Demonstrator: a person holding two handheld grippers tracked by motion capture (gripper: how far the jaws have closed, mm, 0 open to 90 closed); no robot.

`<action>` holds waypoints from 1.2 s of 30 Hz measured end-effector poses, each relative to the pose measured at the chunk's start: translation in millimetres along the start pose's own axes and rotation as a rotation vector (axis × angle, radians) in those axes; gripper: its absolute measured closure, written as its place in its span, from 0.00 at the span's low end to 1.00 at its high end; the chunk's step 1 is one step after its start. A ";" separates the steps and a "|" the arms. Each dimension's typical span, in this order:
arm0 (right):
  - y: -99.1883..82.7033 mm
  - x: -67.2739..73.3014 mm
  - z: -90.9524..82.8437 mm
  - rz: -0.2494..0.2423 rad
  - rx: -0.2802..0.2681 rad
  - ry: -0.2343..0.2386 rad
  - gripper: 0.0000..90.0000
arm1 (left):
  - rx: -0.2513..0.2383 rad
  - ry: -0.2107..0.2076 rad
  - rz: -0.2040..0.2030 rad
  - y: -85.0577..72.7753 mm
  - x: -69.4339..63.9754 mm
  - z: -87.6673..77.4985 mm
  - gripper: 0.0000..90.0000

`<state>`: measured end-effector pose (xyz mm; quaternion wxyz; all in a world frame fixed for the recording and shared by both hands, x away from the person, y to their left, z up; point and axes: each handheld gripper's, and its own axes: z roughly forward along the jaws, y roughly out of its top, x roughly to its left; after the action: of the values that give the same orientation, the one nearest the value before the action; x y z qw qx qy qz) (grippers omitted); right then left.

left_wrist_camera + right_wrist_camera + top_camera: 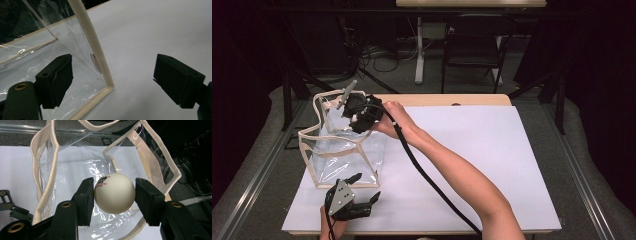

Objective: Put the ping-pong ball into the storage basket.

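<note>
Ball, white with small printed lettering, is being clamped between the jaws of the right gripper, which is being held over the open top of the clear bag with cream edging at the table's left side. The left gripper is being kept with jaws wide apart beside the bag's near corner, gripping nothing.

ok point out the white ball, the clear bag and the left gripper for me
white ball (114, 193), right gripper view, on the middle of its bare front below the print
clear bag (339, 156), high view, on its cream-trimmed rim
left gripper (365, 188), high view, midway between its open fingers
</note>
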<state>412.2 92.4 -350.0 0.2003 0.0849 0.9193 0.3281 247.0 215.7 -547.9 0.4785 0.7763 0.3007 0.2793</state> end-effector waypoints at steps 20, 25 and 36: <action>-3.0 1.3 6.7 0.000 0.039 0.029 0.56 | 0.002 -0.001 0.001 0.1 -0.2 -0.1 0.18; -3.2 1.4 7.4 0.000 0.044 0.033 0.56 | 0.000 0.000 0.000 0.2 -0.2 -0.2 0.18; -6.5 -1.4 4.7 0.045 0.015 0.038 0.37 | 0.000 -0.001 0.001 0.1 -0.4 -0.3 0.18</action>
<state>415.3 89.7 -357.0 0.1749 0.1008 0.9231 0.3273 246.6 215.5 -547.8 0.4784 0.7765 0.3003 0.2792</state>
